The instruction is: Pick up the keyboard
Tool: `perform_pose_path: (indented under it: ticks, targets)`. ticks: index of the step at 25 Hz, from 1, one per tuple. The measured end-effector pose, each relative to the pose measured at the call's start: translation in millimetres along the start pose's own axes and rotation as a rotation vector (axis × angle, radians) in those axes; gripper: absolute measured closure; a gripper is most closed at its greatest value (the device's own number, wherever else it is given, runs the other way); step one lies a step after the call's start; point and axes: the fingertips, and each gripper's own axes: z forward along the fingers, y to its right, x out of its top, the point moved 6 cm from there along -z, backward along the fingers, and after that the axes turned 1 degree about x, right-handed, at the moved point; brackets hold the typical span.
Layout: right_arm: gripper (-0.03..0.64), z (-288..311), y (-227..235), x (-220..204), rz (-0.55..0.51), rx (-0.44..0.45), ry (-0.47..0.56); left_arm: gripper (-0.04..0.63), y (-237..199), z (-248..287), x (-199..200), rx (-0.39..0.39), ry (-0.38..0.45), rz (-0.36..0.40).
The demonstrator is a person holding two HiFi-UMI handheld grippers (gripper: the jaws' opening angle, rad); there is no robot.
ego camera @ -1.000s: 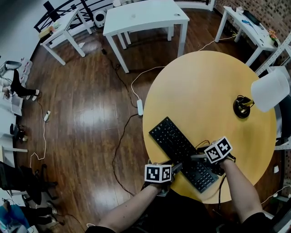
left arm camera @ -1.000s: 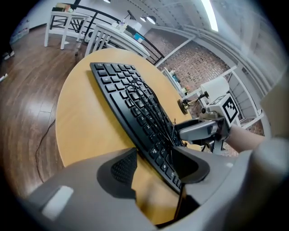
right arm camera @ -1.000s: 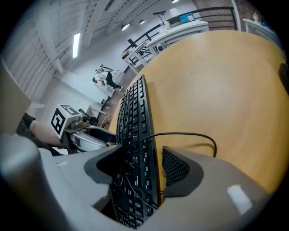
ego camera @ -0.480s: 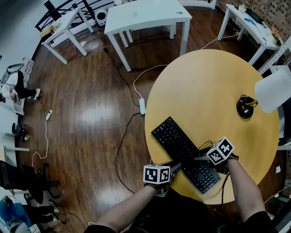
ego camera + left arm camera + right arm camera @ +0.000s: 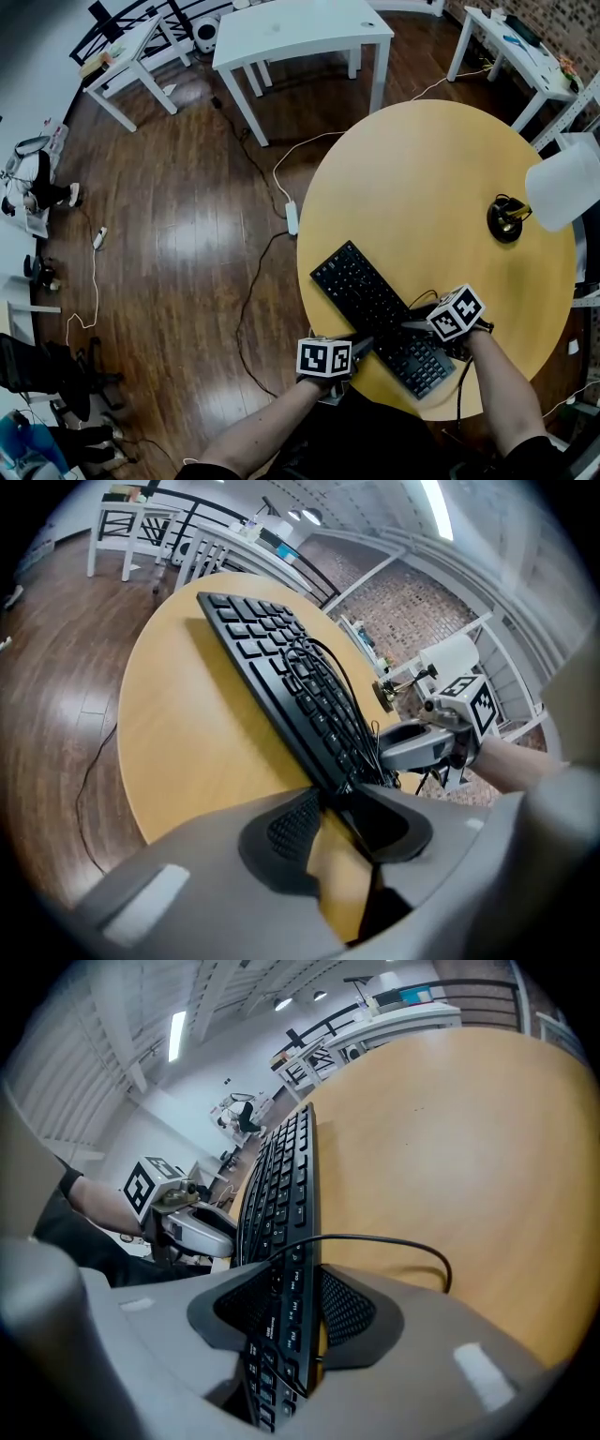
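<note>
Your right gripper (image 5: 412,325) is closing around the keyboard (image 5: 370,305) at the table's (image 5: 431,187) near edge while your left gripper (image 5: 361,345) opens wide around its rim; lift now and it may twist free.

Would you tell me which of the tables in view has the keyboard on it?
The round wooden table, with the keyboard on it; the other tables are white and rectangular.

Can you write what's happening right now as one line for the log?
stage: grasping keyboard | left gripper: opening, keyboard edge at its tips | right gripper: closing around keyboard, not clamped yet | keyboard: on table
</note>
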Motion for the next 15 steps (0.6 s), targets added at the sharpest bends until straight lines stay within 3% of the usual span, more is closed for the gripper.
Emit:
perform_pose_path:
  ticks: [6, 15]
  targets:
    - [0.468, -12.1, -8.1, -0.7, -0.010, 0.004, 0.022, 0.262, 2.3, -3.1, -2.8, -0.050, 0.019, 0.015]
    - [0.476, -33.7, -19.9, -1.8, -0.045, -0.006, 0.064, 0.272, 12.4, -10.8, -1.3, -0.201, 0.093, 0.049]
